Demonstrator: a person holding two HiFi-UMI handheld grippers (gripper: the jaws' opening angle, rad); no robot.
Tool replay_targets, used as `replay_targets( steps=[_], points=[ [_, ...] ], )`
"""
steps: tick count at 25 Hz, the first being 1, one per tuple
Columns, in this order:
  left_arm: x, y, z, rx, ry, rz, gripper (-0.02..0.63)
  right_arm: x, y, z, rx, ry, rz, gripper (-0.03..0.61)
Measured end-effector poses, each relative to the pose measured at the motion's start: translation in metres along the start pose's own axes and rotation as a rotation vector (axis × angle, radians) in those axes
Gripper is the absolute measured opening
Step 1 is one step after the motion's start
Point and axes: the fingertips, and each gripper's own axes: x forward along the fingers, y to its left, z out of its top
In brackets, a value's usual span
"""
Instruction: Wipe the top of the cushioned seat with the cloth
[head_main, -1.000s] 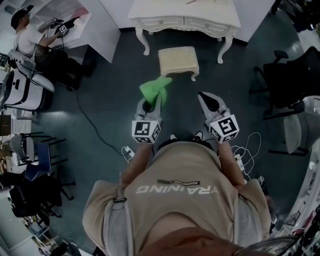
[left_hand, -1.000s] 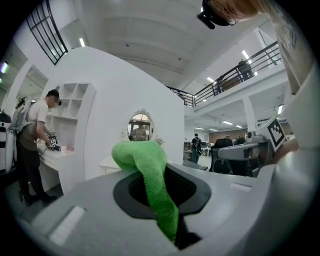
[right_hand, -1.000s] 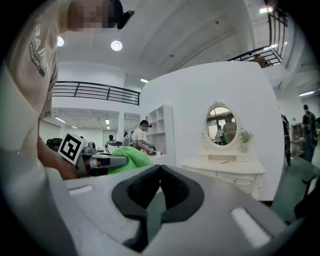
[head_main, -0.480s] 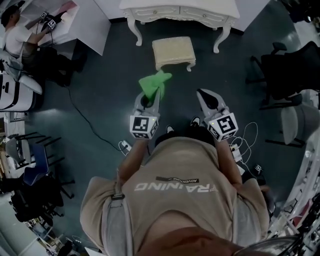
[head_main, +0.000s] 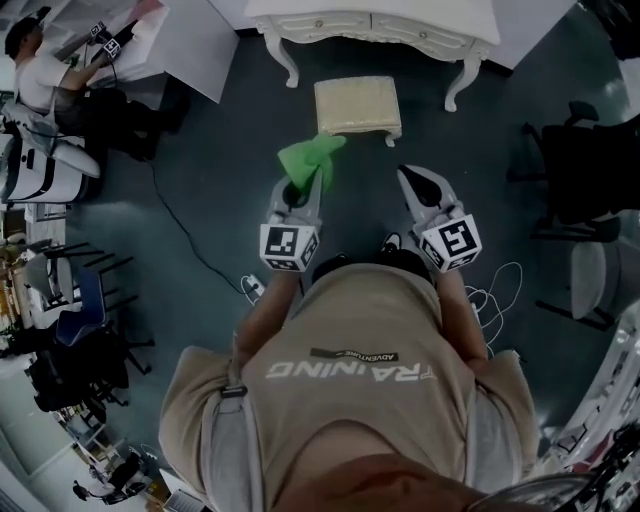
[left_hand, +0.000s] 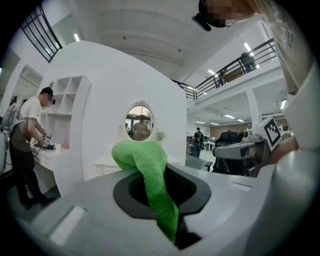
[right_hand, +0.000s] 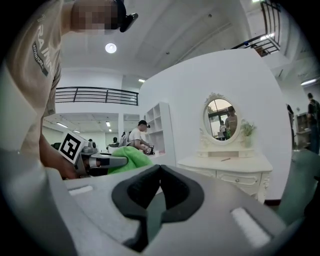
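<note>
Ahead of the two tools: cushioned seat (head_main: 357, 104) on the floor, not yet reached by the cloth (head_main: 311, 159).
Left tool (head_main: 308, 190) is clamped on the green cloth, which runs up between its closed jaws and bunches out past the tips. The cloth hangs in the air and touches nothing else. Over the last second the seat has kept almost the same place beyond the tools, just past the cloth in the head view but lower down. No contact has been made, so the whole top is judged unwiped, and the left tool would need to go forward and down. Right tool (head_main: 412, 185), beside the left and about level with it, has its jaws drawn together on nothing.
</note>
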Motion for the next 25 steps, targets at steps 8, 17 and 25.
replay_targets(
  steps=[8,17,25],
  points=[
    [0.072,-0.024,0.009,-0.045,0.017,0.09,0.048,0.009,-0.086,0.0,0.028,0.003,0.085,0.002],
    [0.107,-0.012,0.011,-0.035,0.035,0.146,0.048,0.044,-0.124,-0.008,0.047,0.03,0.156,0.002],
    [0.116,0.053,-0.002,-0.038,0.052,0.119,0.048,0.101,-0.113,0.003,0.009,0.062,0.118,0.002]
  ],
)
